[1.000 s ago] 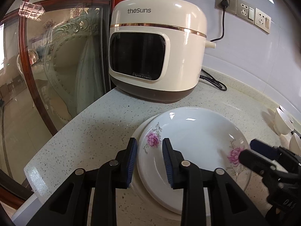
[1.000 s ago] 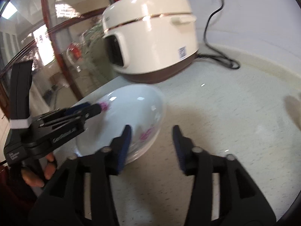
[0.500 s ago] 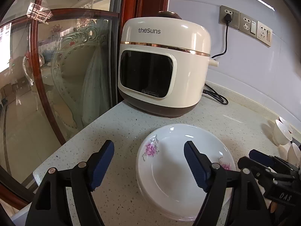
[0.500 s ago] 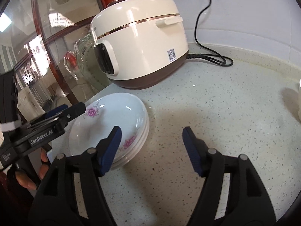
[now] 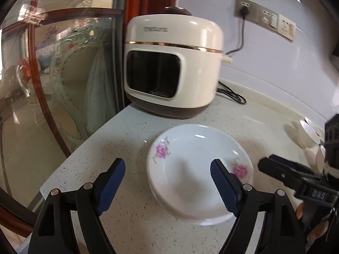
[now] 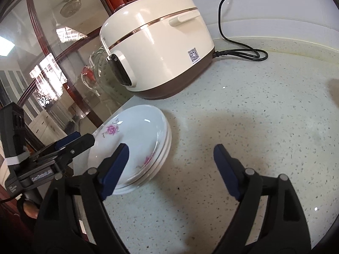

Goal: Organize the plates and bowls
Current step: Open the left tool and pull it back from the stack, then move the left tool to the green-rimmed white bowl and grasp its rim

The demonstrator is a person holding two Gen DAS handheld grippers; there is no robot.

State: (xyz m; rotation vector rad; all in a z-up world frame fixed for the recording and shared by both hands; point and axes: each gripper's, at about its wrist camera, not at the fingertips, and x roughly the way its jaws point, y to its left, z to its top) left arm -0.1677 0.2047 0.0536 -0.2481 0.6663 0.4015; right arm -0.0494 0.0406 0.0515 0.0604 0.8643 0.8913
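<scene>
A stack of white plates with pink flowers rests on the speckled counter; it also shows in the right wrist view. My left gripper is open and empty, held just in front of and above the stack. My right gripper is open and empty, to the right of the stack. Each gripper shows in the other's view, the right gripper at the right, the left gripper at the left. Small white bowls stand at the far right.
A cream rice cooker stands behind the plates, also in the right wrist view, its black cord running to wall sockets. A glass door with a red wooden frame borders the counter's left edge.
My left gripper let go of the top plate, opened wide and drew back. My right gripper opened too and pulled away. The plate now lies flat on the stack.
</scene>
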